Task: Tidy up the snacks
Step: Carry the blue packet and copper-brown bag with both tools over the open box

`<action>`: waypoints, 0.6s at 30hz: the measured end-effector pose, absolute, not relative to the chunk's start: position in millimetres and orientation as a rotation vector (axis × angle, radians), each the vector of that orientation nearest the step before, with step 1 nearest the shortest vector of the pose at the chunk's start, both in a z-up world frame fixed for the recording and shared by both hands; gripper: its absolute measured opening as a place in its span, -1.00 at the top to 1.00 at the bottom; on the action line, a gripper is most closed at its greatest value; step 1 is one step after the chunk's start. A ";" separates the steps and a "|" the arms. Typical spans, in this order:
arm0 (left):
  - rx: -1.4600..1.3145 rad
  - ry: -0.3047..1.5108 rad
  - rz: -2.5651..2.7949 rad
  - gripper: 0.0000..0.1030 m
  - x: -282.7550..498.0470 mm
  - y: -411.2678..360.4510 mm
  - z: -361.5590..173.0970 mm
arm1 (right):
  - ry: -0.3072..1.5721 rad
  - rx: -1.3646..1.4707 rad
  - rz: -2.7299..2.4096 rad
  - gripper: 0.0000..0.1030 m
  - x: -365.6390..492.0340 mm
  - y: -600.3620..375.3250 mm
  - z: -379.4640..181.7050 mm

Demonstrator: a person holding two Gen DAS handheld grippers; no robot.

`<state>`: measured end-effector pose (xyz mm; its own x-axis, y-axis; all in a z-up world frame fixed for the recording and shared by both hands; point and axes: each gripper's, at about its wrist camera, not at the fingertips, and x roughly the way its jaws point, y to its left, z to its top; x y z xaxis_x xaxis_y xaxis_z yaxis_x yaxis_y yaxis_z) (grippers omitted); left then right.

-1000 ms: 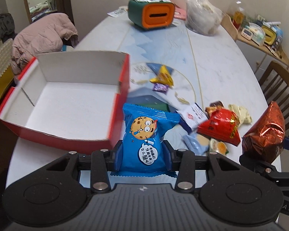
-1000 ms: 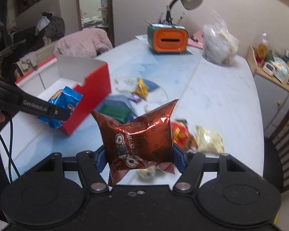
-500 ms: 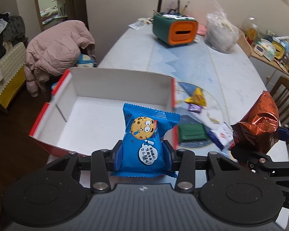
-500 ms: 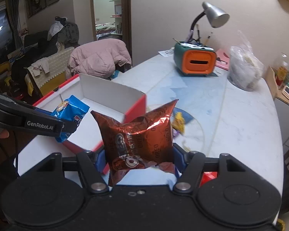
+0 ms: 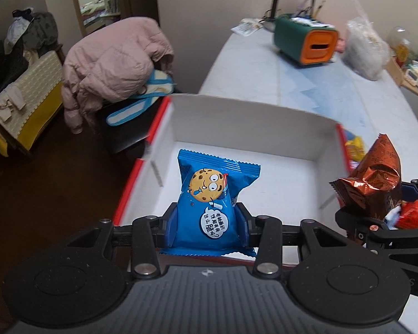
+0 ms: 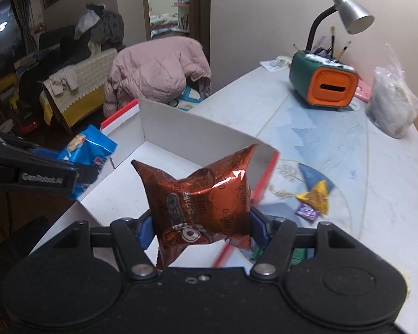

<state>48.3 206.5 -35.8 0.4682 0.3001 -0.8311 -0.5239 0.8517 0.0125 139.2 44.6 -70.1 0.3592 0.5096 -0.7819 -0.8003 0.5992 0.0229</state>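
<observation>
My left gripper point(image 5: 207, 225) is shut on a blue cookie packet point(image 5: 213, 194) with a cartoon cookie face, held above the left part of the red box point(image 5: 264, 119) with white inside. My right gripper point(image 6: 203, 229) is shut on a crinkled copper-red Oreo packet point(image 6: 203, 194), hovering over the box's right side point(image 6: 186, 130). In the left wrist view the Oreo packet point(image 5: 373, 181) and right gripper show at the right edge. The right wrist view shows the blue packet point(image 6: 87, 147) and left gripper at the left edge. The box floor looks bare.
Loose snacks lie on the white table right of the box: a yellow packet point(image 6: 316, 196), a purple one point(image 6: 306, 211), a red one point(image 5: 412, 215). A green-orange holder point(image 6: 324, 83), a lamp point(image 6: 348, 16) and a plastic bag point(image 6: 391, 103) stand far back. A chair with a pink jacket point(image 5: 114, 64) is left.
Both grippers have travelled left with their packets, from above the loose snack pile to over the red box. The grips have not changed.
</observation>
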 end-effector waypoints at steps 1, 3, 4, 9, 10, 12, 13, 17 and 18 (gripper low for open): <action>-0.258 0.966 0.515 0.19 49.4 212.9 -38.9 | 0.849 -0.400 0.869 -0.27 140.3 51.6 -73.9; -0.257 0.983 0.514 0.19 51.6 224.4 -45.2 | 0.861 -0.419 0.863 -0.27 140.4 64.2 -81.4; -0.260 0.995 0.510 0.19 53.5 229.9 -48.7 | 0.868 -0.428 0.859 -0.27 141.0 70.2 -85.4; -0.245 1.041 0.506 0.19 65.3 248.0 -65.9 | 0.928 -0.436 0.830 -0.28 148.6 94.6 -105.7; -0.242 1.050 0.505 0.19 67.8 250.6 -69.1 | 0.942 -0.433 0.824 -0.28 150.7 98.2 -109.7; -0.238 1.070 0.501 0.19 73.0 255.0 -74.8 | 0.963 -0.437 0.816 -0.27 153.9 105.7 -117.3; -0.234 1.079 0.498 0.19 75.3 256.7 -77.4 | 0.972 -0.439 0.814 -0.28 155.1 108.5 -120.9; -0.185 1.117 0.464 0.19 86.0 254.0 -88.6 | 0.998 -0.468 0.805 -0.27 157.7 119.3 -135.2; -0.170 1.128 0.453 0.19 88.1 252.3 -92.4 | 1.001 -0.475 0.800 -0.28 158.0 121.8 -138.7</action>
